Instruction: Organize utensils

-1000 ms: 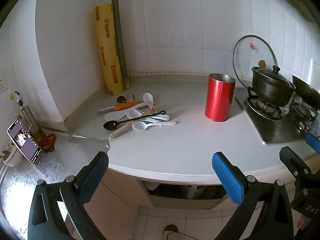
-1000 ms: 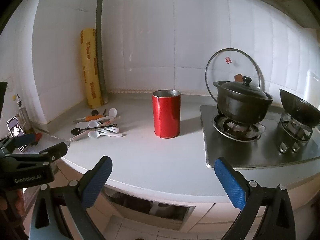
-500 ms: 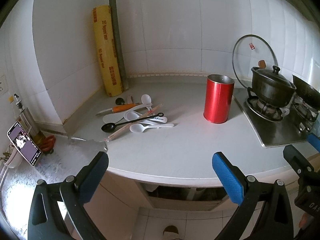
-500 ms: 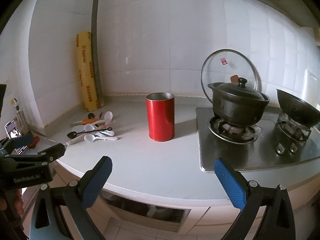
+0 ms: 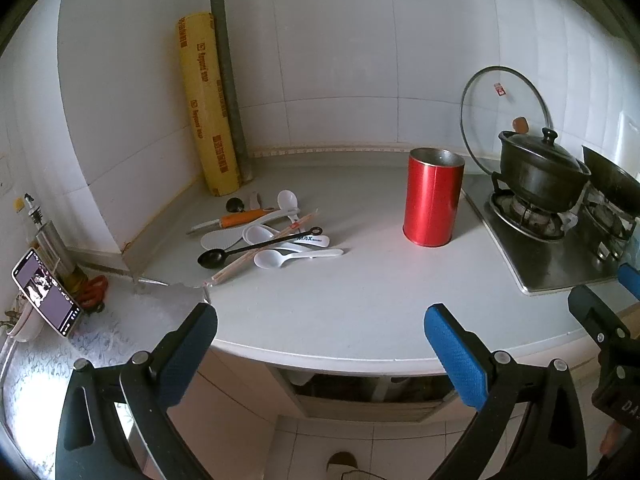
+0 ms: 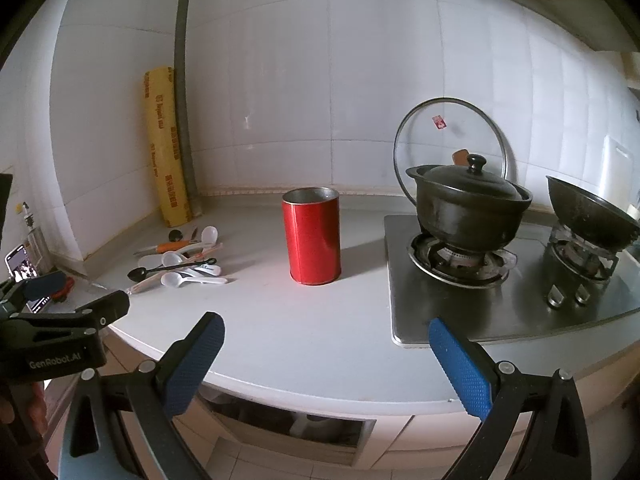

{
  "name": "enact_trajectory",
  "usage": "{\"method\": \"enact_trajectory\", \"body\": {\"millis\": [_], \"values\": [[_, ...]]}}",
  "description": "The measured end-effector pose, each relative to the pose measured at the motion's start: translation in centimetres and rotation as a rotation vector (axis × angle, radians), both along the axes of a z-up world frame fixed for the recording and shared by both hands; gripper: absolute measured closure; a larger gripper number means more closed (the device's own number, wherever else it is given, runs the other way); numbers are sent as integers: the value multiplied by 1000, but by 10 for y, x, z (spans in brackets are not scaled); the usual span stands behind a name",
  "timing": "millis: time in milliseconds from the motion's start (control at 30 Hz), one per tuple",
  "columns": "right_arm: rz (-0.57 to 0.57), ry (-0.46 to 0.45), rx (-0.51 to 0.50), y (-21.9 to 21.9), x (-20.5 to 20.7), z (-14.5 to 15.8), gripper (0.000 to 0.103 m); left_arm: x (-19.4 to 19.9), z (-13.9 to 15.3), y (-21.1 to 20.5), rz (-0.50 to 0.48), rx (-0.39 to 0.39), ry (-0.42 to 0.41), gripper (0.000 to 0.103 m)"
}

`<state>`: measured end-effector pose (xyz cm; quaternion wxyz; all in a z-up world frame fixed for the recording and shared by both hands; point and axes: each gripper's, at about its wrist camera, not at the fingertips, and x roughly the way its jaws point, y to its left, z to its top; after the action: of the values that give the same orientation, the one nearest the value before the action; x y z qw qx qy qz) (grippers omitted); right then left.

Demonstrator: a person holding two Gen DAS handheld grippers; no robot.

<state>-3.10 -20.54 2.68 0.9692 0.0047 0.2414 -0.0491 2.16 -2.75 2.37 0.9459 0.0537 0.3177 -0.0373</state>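
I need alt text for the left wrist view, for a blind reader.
Loose utensils lie piled on a white counter, left of an upright red canister. The open left gripper hovers at the counter's near edge, holding nothing.

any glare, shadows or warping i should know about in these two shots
Left wrist view: fisheye bends the wall tiles and the counter edge, dark vignette in the corners, bright glare on the patterned surface at lower left. Right wrist view: same bending, the red canister casts a soft shadow to its right, the steel stove top shows dull reflections; both look sharp.
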Motion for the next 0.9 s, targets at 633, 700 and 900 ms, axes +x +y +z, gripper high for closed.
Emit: {"method": "enact_trajectory", "body": {"millis": [633,700,900], "values": [[16,0,-7,5,-2,-2,0,-5,-1,7,23,-6,0,0],[17,2,-8,5,-2,-3,0,-5,-1,7,24,-6,1,0],[18,7,-5,6,0,-4,0,-5,-3,7,28,-2,7,0]]}}
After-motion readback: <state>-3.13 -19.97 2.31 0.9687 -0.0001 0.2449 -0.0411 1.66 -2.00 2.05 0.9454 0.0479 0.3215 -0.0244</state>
